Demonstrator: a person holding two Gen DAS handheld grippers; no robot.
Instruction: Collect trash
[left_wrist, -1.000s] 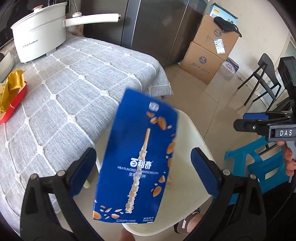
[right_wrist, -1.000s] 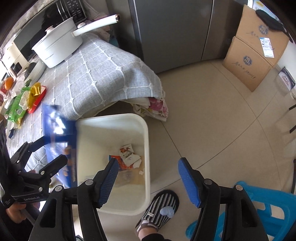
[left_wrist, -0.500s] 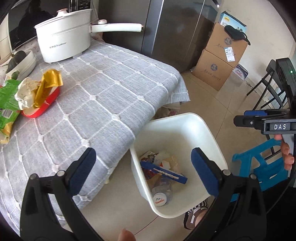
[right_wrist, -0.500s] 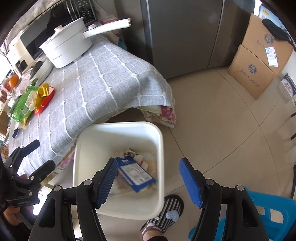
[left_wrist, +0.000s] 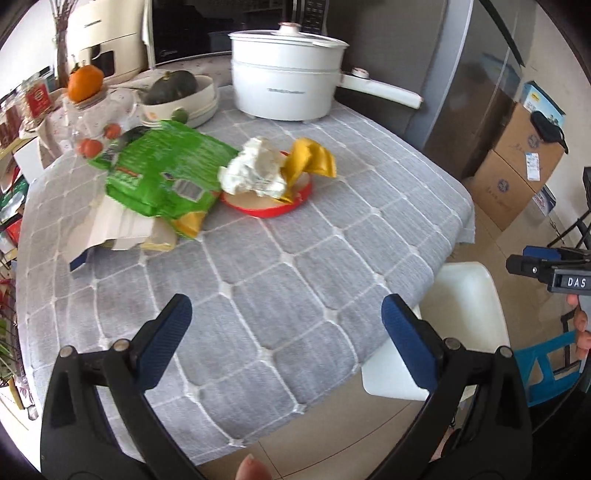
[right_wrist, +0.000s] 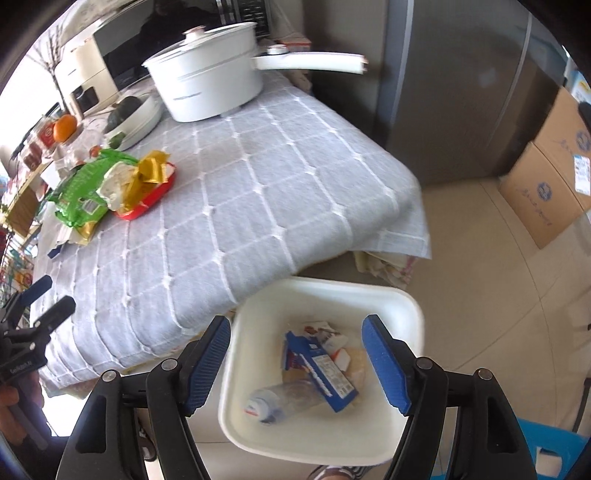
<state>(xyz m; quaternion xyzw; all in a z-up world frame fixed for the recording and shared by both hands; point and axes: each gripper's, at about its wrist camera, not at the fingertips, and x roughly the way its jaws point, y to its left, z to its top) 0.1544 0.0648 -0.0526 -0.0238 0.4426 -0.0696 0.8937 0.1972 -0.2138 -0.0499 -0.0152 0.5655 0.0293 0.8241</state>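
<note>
A white bin (right_wrist: 402, 302) stands on the floor at the table's near corner; its rim shows in the left wrist view (left_wrist: 476, 280). In it lie a blue snack box (right_wrist: 321, 369), a plastic bottle (right_wrist: 273, 398) and wrappers. On the grey tablecloth (left_wrist: 280, 280) lie a green bag (left_wrist: 166, 173), crumpled white paper (left_wrist: 255, 170), a yellow wrapper (left_wrist: 310, 158) on a red lid (left_wrist: 269, 206), and torn cardboard (left_wrist: 114, 229). My left gripper (left_wrist: 286, 339) is open and empty above the cloth. My right gripper (right_wrist: 295, 362) is open and empty above the bin.
A white electric pot (left_wrist: 288, 85) with a long handle stands at the table's back. A bowl with a dark squash (left_wrist: 177, 96) and an orange (left_wrist: 85, 83) sit at the back left. Cardboard boxes (left_wrist: 517, 173) stand by the wall. A blue stool (left_wrist: 546, 365) is beside the bin.
The blue box left my left gripper and fell into the bin. The left gripper then swung left from the bin to over the table. The right gripper stayed over the bin.
</note>
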